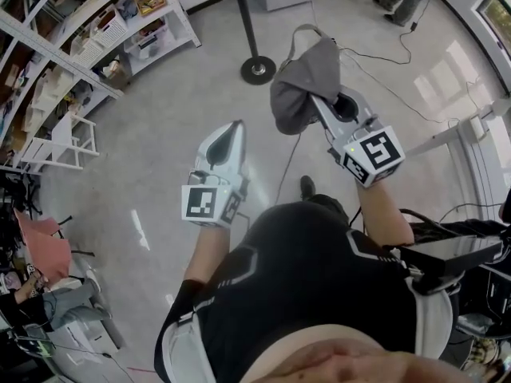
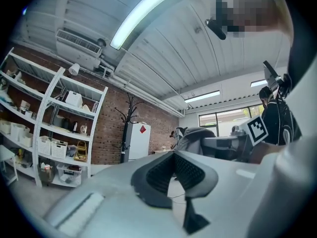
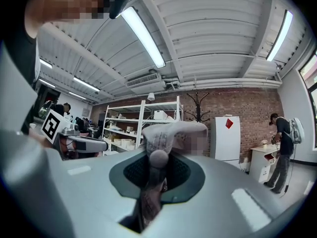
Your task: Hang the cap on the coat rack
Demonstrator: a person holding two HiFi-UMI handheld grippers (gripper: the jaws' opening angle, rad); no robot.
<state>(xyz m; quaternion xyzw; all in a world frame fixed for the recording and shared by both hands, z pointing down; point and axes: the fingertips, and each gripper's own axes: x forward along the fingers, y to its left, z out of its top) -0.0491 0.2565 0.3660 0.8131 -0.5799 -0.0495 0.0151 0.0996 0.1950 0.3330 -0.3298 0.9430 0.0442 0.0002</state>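
My right gripper (image 1: 319, 106) is shut on a grey cap (image 1: 306, 84), which hangs from it above the floor. In the right gripper view the cap's fabric (image 3: 168, 135) is pinched between the dark pads and rises in front of the lens. The black coat rack stands ahead, with its round base (image 1: 258, 69) on the floor. Its bare hooks show against the brick wall (image 3: 198, 103) (image 2: 130, 118). My left gripper (image 1: 235, 128) is held level to the cap's left, jaws together with nothing in them. The cap (image 2: 195, 135) also shows to the right in the left gripper view.
White shelving with boxes (image 1: 96, 38) lines the left wall, with a small white stand (image 1: 60, 142) beside it. A white cabinet (image 3: 227, 138) stands right of the rack. Cables (image 1: 383, 70) trail over the floor. A person (image 3: 280, 148) stands at the far right.
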